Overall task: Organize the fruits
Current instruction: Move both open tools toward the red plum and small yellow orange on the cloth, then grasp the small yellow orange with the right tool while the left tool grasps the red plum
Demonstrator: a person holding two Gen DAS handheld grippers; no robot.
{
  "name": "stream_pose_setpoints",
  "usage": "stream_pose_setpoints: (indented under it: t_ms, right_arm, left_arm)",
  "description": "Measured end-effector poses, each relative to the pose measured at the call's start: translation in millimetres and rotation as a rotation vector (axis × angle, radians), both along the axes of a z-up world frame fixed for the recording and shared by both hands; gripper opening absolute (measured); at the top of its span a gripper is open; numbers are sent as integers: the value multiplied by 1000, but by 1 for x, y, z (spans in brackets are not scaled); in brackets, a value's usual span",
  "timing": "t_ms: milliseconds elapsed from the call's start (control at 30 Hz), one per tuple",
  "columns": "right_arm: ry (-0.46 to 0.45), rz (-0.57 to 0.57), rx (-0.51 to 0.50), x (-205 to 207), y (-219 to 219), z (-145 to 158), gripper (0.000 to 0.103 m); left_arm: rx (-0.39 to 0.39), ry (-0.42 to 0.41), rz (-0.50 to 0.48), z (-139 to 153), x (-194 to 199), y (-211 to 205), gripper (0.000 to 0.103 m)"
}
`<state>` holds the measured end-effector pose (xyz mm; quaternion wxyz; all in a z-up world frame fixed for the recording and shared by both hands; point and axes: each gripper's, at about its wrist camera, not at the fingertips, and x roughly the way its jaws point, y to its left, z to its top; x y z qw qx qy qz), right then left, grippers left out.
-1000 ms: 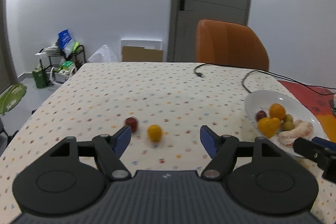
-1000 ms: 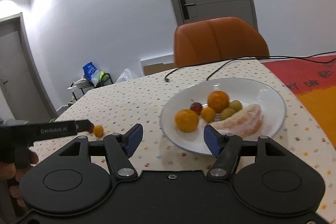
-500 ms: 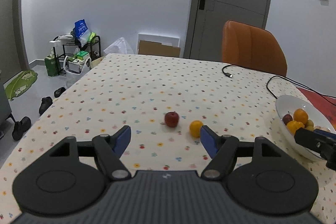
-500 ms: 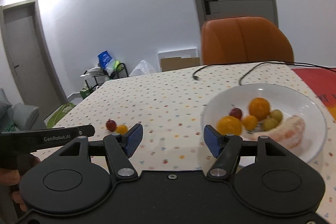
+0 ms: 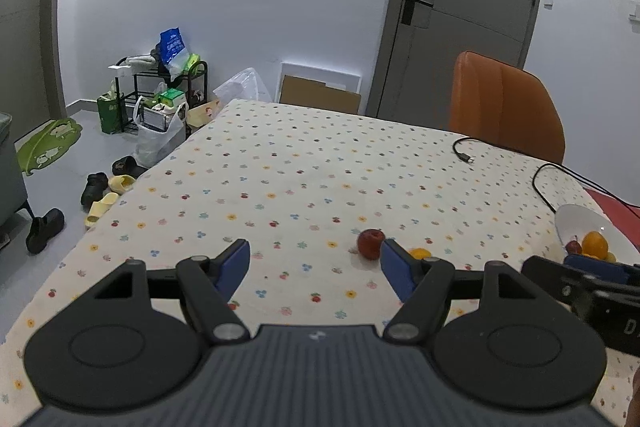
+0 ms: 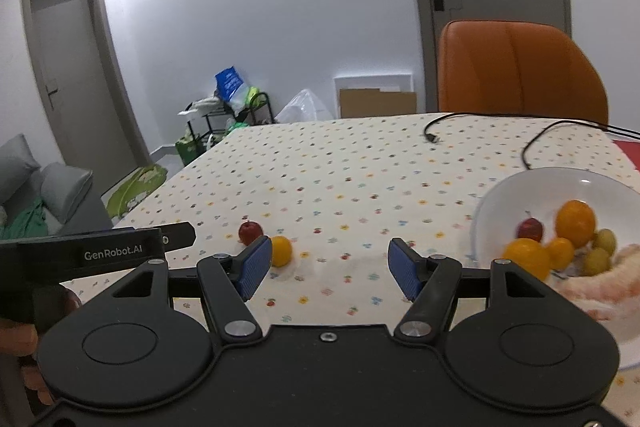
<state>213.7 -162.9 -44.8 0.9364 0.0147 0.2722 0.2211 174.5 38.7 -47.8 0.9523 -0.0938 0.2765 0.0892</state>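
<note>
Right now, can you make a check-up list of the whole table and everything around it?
Surface: dotted tablecloth over the table; red mat at its right edge.
Job's things: small red apple and small orange lie loose, side by side; white bowl already holds oranges, a red fruit, green fruits and a pale peeled piece.
Clutter: nothing seen on the table.
Grippers: left tongs open, empty; right tongs open, empty.
Cables: black cable lies loose at the far side.
Surroundings: orange chair, grey door, rack with bags, shoes on the floor.
</note>
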Motion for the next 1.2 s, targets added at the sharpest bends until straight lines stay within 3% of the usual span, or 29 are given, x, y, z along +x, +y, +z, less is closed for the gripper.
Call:
stream_pose_setpoints:
  t_ms: [233, 733, 767, 900, 1200]
  right_arm:
    - [41, 48, -18, 20, 22, -5, 63]
    - [109, 98, 10, 50, 44, -27, 48]
    - [111, 97, 10, 52, 45, -29, 47]
    - [146, 120, 18, 57, 48, -39, 20]
    - [104, 87, 46, 52, 30, -30, 20]
  left_arm:
    - [-6, 19, 22, -2, 9, 12, 68]
    - [-28, 27, 20, -4, 23, 18, 66]
    - [-25, 27, 20, -4, 24, 18, 66]
    - [-23, 32, 14, -7, 28, 15, 66]
    - [-1, 47, -27, -14, 38, -1, 66]
